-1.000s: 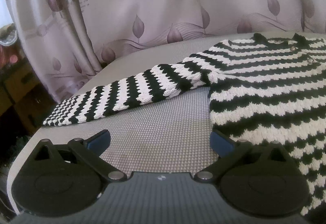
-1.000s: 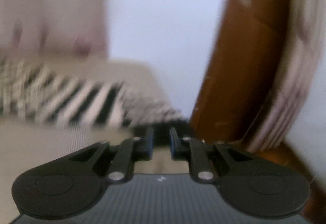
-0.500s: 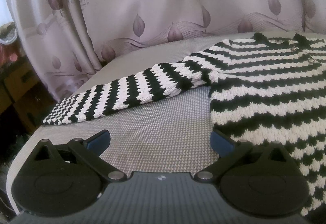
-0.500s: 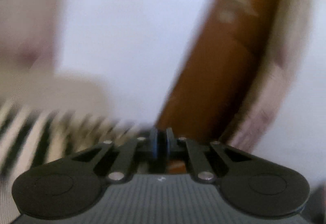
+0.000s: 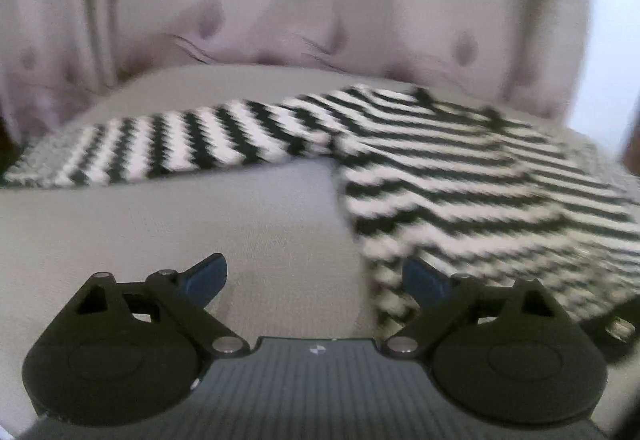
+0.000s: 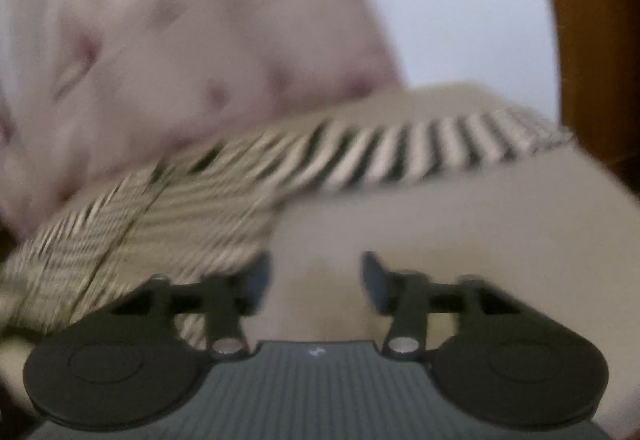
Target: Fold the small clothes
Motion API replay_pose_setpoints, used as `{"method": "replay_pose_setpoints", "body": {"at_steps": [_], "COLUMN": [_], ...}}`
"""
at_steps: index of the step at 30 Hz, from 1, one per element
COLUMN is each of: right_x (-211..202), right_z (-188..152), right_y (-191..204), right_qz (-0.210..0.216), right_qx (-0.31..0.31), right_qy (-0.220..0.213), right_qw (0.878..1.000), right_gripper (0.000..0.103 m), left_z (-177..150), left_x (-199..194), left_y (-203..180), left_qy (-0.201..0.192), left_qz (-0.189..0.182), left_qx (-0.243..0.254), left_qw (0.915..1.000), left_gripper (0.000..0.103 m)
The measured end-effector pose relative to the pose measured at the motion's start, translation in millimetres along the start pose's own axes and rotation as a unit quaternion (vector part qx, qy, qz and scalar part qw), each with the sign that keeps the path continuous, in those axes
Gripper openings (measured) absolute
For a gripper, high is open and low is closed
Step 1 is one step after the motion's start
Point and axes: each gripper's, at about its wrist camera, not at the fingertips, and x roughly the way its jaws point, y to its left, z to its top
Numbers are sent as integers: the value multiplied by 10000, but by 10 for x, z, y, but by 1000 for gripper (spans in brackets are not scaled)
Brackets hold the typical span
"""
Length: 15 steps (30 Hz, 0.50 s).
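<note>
A small black-and-white striped knit sweater point(image 5: 460, 176) lies flat on the grey padded surface point(image 5: 224, 224), one sleeve point(image 5: 168, 144) stretched out to the left. My left gripper point(image 5: 314, 274) hovers over the sweater's lower left edge, jaws wide and closing, with nothing pressed between them. In the blurred right wrist view the sweater's body point(image 6: 132, 228) lies at the left and its other sleeve point(image 6: 408, 152) reaches right. My right gripper point(image 6: 316, 274) hangs over bare surface just right of the sweater's edge, jaws opening and nothing between them.
A pale curtain point(image 5: 280, 0) with leaf prints hangs behind the surface. A brown wooden post point(image 6: 592, 40) stands at the right, close to the surface's rounded right edge point(image 6: 600, 192). A dark piece of the other gripper point(image 5: 616, 324) shows at the lower right in the left wrist view.
The left wrist view has swung right, with the sweater more central. The right gripper swung left from the sleeve's end by the wooden post to the sweater's lower edge, and its jaws went from shut to open.
</note>
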Motion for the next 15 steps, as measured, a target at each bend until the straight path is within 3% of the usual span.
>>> {"method": "replay_pose_setpoints", "body": {"at_steps": [3,6,8,10,11,12,13,15], "right_x": [-27,50,162,129,152,168,174,162], "right_z": [-123,-244,-302,-349,-368,-390,-388,-398], "right_y": [239,427,496,643,726,782,779,677], "right_qz": [272,317,480,605,634,594,534,638], "right_qx": [10,65,314,346,250,162,184,554], "right_qy": [70,280,385,344,339,406,414,397], "right_qw": [9996,9991,9976,9970,9971,9973,9975,9956], "right_gripper": [70,70,71,69,59,46,26,17], "left_z": [-123,-270,-347,-367,-350,-328,-321,-322], "left_x": [-119,-103,-103,-130,-123,-115,-108,-110], "left_y": [-135,-295,-412,-505,-526,-536,-545,-553], "left_qy": [257,442,268,135,143,191,201,144], "left_qz": [-466,-661,-706,-776,-935,-1056,-1074,-973], "left_qx": [251,462,664,739,676,554,465,435], "left_qw": [9983,9958,9949,9941,9932,9927,9929,9942], "left_gripper": [102,99,93,63,38,20,20,19]}}
